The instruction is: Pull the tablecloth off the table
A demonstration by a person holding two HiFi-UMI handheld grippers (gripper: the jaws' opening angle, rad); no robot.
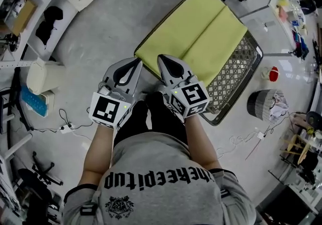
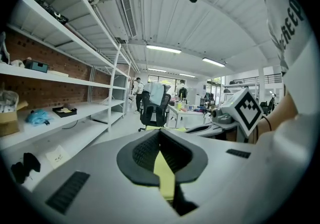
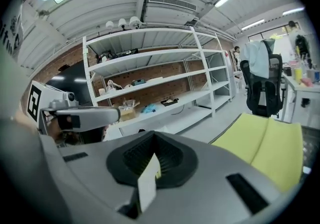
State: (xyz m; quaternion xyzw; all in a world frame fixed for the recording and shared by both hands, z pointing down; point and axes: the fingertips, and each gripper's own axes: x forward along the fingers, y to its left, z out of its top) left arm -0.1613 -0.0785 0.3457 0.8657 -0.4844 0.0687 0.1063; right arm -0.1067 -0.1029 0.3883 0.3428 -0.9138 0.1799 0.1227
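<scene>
Where the head view looks steeply down, we see a dark wire-mesh metal table (image 1: 236, 75) with a yellow-green tablecloth (image 1: 196, 32) lying flat over most of its top. The mesh shows bare along the right edge and at the near corner. At the table's near left edge both grippers sit side by side. The left gripper (image 1: 138, 61) is clamped on the cloth's corner and the right gripper (image 1: 161, 58) on the hem just beside it, with a strip of the fabric pinched between each pair of jaws.
</scene>
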